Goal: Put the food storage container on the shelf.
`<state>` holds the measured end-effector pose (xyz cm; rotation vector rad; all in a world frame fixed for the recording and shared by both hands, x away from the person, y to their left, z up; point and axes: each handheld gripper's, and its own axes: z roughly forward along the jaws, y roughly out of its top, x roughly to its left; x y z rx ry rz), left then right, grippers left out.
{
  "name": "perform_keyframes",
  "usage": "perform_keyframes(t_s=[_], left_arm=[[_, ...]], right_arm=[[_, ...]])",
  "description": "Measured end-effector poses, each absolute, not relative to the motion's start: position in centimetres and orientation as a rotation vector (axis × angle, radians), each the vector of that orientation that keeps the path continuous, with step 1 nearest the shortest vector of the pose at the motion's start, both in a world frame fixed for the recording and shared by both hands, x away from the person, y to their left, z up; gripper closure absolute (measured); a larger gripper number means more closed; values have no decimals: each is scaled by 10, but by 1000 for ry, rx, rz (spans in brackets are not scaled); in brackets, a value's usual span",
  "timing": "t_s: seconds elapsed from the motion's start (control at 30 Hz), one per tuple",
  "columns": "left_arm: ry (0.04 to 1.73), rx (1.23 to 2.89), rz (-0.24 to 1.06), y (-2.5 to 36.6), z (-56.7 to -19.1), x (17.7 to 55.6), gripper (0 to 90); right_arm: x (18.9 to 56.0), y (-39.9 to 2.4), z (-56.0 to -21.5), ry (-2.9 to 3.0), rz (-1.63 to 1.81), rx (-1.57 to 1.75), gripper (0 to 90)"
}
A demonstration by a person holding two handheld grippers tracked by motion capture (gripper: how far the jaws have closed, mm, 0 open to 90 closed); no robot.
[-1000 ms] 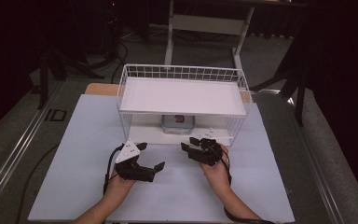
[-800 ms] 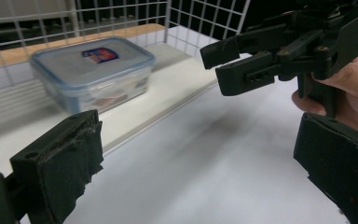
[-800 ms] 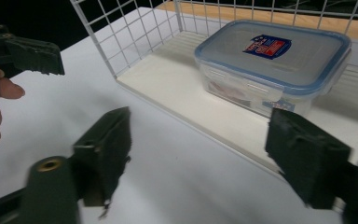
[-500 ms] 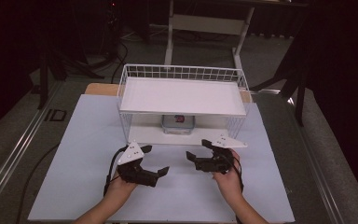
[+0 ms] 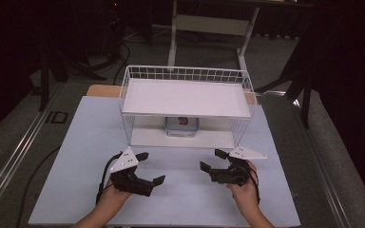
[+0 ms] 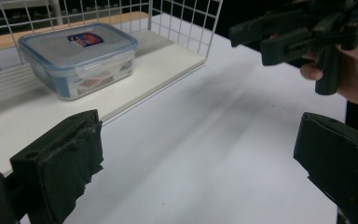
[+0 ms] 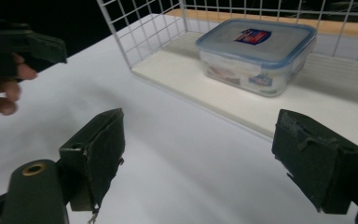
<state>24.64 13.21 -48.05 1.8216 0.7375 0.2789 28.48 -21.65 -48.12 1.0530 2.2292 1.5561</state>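
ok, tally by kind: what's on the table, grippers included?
Wire rack: 1
Lidded plastic box on the rack's lower shelf: 1
Grippers: 2, left gripper and right gripper, both open with nothing between the jaws
White table: 1
Total: 5
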Motion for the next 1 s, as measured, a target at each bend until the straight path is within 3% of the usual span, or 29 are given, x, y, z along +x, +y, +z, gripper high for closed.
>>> perform_keyframes(t_s=[0.53,0.67,1.0], left_arm=[[748,1876,256,156,-495,236,21],[726,1894,317,159,-503,237,21],[710,1939,297,155,-513,238,21]], right_arm=[[260,-249,-488,2270,1462,993,170],[258,-259,-495,2246,1449,968,170],[263,-269,-499,2238,1416,960,170]])
